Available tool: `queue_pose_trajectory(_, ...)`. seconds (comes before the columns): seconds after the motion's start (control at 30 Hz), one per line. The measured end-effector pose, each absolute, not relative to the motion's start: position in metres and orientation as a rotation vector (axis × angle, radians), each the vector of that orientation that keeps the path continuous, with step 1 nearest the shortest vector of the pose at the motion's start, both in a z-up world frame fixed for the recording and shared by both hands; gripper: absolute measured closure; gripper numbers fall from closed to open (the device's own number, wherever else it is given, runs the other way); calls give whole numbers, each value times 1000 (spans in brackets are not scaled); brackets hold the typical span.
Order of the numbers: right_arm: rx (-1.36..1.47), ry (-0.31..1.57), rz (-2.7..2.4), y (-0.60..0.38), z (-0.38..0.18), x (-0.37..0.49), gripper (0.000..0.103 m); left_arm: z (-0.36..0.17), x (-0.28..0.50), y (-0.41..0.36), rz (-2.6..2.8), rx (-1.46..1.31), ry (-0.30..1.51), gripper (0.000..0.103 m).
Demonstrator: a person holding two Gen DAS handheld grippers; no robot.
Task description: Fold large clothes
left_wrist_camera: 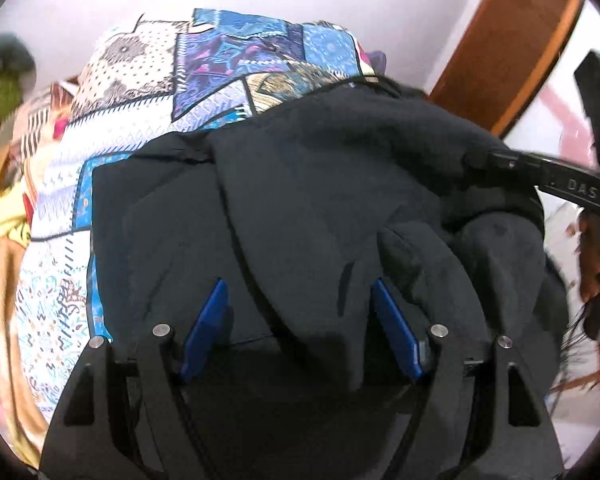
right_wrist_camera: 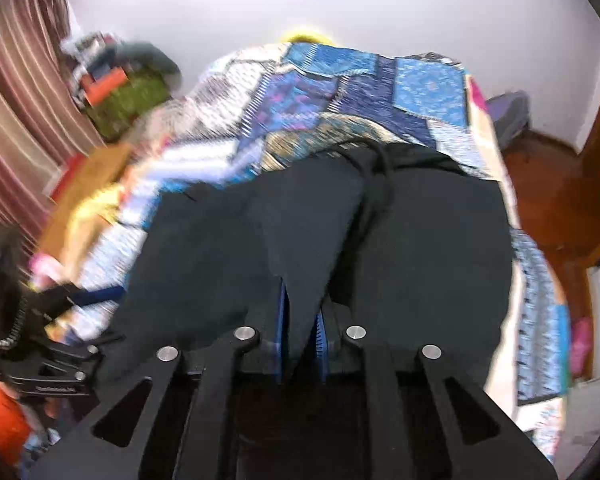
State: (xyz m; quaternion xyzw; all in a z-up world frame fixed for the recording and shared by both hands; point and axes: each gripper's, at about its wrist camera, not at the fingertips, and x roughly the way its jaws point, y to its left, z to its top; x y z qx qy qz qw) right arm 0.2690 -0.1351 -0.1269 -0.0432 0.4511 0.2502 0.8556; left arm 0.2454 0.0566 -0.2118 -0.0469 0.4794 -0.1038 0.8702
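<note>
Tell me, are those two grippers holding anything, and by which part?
The right gripper pinches a raised fold of the black garment near its closest edge. The left gripper stands open over the same cloth, gripping nothing.

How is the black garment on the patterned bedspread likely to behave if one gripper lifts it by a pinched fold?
The black garment would probably sag limply: it already creases and drapes where the right gripper pinches it. It looks thick, so perhaps heavyish. Slipping seems unlikely.

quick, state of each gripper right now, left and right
left gripper: open, jaws wide apart, the black garment lying loose between them.
right gripper: shut on a fold of the black garment.
</note>
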Motion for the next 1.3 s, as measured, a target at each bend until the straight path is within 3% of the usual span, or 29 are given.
queue_pose_trajectory(0.2, -198, 894, 508, -142, -113, 245, 65, -221, 241, 54, -187, -64, 1020, 29)
queue_pose_trajectory(0.33, -175, 848, 557, -139, -101, 233, 42, -226, 234, 53, -162, -31, 1025, 29)
queue_pose_trajectory(0.37, -177, 848, 559, -137, -104, 232, 40, -227, 232, 52, -157, -22, 1023, 28)
queue_pose_trajectory(0.6, -220, 919, 520, -129, -147, 226, 40, -226, 218, 54, -139, 30, 1015, 29)
queue_pose_trajectory(1.3, -182, 811, 427, -197, -109, 178, 40, -165, 160, 161, 166, 42, 886, 29)
